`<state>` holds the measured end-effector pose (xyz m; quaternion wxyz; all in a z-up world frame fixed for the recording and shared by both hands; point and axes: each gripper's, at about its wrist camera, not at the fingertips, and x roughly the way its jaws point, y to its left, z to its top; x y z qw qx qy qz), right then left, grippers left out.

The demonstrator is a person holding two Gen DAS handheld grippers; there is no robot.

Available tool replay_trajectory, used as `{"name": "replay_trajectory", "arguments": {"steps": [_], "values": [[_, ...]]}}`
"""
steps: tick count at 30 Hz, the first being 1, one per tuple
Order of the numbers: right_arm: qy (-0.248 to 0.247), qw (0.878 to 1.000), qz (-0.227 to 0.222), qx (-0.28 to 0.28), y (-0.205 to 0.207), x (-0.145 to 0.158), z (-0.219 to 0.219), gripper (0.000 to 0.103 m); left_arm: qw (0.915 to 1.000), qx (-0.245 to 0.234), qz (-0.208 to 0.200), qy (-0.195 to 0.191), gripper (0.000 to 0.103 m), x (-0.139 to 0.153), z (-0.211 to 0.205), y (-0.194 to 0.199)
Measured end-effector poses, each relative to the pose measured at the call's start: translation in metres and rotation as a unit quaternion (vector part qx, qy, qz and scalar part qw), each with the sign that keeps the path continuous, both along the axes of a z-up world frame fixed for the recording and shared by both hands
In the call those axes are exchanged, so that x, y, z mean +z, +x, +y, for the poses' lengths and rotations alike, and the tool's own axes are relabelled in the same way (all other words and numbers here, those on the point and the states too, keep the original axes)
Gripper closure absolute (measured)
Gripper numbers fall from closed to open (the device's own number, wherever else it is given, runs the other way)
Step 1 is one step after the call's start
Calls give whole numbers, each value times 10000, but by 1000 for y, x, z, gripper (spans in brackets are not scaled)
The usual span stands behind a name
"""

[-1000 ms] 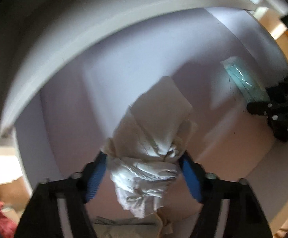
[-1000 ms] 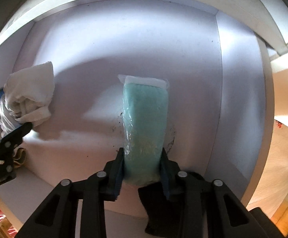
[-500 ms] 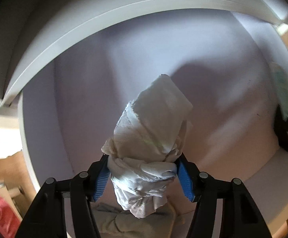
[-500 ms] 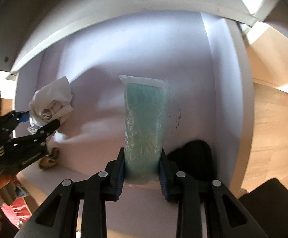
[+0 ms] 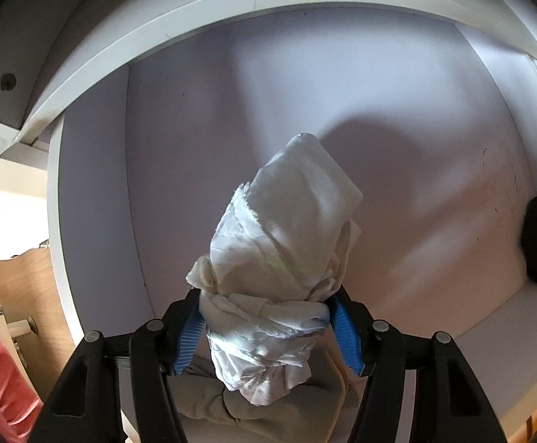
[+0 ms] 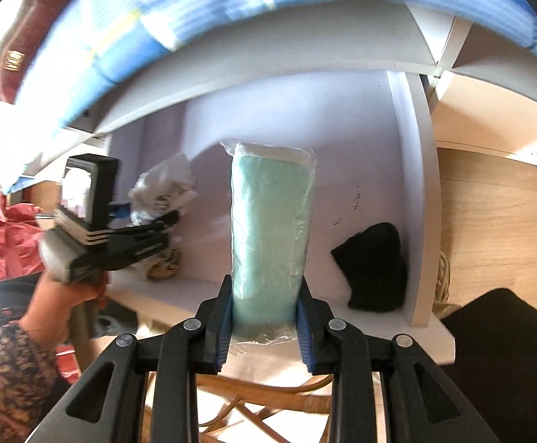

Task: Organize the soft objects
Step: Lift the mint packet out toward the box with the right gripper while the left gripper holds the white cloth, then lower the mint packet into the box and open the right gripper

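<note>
Right gripper [image 6: 264, 323] is clamped on the base of the teal packet [image 6: 270, 236] — the packet's long axis runs straight out along the fingers, toward the white shelf compartment [image 6: 421, 199] beyond. Left gripper [image 5: 266, 326] grips the white cloth bundle [image 5: 279, 258] at mid-length, its long axis likewise pointing into the compartment. Below it lies a grey cloth [image 5: 268, 413]. The left gripper sits nearer the compartment — inside its left side; a black cloth [image 6: 373, 267] occupies the right corner.
</note>
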<state>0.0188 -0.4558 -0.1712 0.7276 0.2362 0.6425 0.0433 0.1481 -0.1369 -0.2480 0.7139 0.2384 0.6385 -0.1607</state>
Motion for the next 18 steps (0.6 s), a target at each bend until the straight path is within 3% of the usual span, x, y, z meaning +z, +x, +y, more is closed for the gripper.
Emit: {"name": "replay_trajectory", "arguments": {"steps": [4,8,18], "values": [[129,9997,-187,-35,-5,33,-8,74,9999,74,80,6,40,18,3,2],[176,9989,-434,-82,-5,76,-20,74,9998,125,180,40,40,5,15,11],[-349,9919,-1221,63,25,190,-27,74,9997,150,205,72,40,10,13,24]]}}
